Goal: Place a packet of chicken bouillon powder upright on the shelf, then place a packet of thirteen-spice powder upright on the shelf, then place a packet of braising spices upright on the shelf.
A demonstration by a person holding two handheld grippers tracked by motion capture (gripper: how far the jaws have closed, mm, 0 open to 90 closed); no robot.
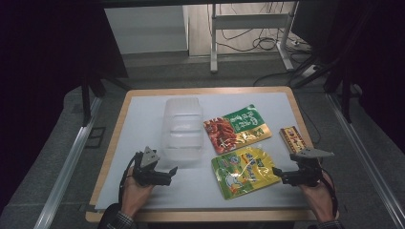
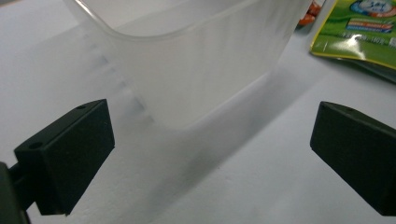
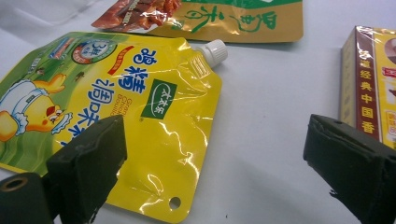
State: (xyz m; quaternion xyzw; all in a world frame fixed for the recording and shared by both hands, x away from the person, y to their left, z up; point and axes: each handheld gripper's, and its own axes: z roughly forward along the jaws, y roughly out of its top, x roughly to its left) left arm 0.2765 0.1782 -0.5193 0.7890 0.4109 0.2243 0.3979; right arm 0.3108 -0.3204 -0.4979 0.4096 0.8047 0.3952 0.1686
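Right gripper [image 3: 212, 163] is hovering wide open, the yellow spout pouch [image 3: 154, 116] lying just ahead by its left jaw. Left gripper [image 2: 212, 154] is gaping too, facing the clear tub [image 2: 196, 65].

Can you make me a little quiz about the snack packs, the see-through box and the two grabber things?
1. True or false: the right gripper is clamped shut on the yellow pouch.
2. Which thing lies nearest the left gripper? A: clear plastic box; B: red and gold small box; C: red and green snack bag.
3. Fill in: the yellow pouch's white cap points toward the ____ snack bag.

Key:
1. False. Its jaws stand wide apart, with the pouch's corner lying between and ahead of them.
2. A.
3. Red and green.
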